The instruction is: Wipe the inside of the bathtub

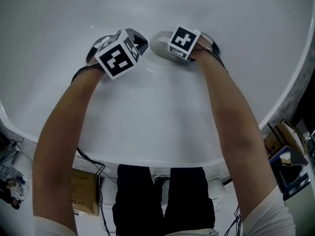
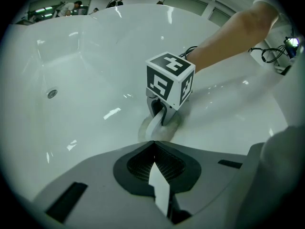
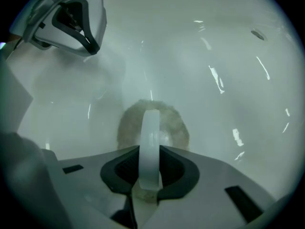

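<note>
Gripping the white loop handle (image 3: 150, 128) of a round grey scrub pad (image 3: 175, 124), right gripper (image 3: 149, 152) presses it onto the bathtub (image 1: 157, 117) floor. Left gripper (image 2: 152, 144): jaws closed, empty, just beside the pad.

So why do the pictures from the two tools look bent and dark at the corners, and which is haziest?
Left gripper view: the wide-angle lens curves the bathtub, the corners go black, and small bright glints sit on the wall. Right gripper view: haziest, with the pad soft and out of focus and streaky glare at right. Head view: even, soft light, only faint shadows.
</note>
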### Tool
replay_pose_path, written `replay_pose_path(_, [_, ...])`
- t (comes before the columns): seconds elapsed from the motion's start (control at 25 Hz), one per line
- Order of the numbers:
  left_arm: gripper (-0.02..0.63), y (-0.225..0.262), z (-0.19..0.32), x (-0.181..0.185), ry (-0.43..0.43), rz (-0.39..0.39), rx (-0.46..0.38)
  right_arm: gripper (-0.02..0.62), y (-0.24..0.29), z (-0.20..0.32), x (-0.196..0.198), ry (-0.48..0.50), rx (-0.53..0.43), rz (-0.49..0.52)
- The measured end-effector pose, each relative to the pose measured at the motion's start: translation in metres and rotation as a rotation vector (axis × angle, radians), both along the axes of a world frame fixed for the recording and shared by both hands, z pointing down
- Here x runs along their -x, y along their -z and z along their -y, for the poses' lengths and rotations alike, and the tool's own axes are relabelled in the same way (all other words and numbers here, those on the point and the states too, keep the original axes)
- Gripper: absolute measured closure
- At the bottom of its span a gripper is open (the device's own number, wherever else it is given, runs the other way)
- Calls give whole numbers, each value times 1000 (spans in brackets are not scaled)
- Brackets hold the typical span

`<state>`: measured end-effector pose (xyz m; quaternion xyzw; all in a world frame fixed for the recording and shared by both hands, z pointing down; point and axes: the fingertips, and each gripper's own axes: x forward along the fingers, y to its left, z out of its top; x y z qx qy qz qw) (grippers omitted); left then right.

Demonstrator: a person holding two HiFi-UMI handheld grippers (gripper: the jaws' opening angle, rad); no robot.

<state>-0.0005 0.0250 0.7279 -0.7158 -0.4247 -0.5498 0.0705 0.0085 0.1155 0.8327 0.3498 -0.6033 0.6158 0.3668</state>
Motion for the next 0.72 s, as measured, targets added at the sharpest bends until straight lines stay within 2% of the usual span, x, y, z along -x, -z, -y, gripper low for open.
replay_pose_path(0.12, [594, 2, -5, 0, 4, -4, 1, 506, -5, -4, -3, -22, 55, -27])
replay_pose_path(0.28, [594, 7, -6, 2, 8, -8, 4, 506, 3, -7, -2, -69, 115, -16])
replay_pose_path(0.48, [594, 20, -14, 9, 4, -12, 10, 506, 25, -11, 7, -89, 119, 21])
replay_pose_path(0.72, [594, 51, -30, 9, -11, -34, 7, 506, 64, -15, 17, -92, 85, 2])
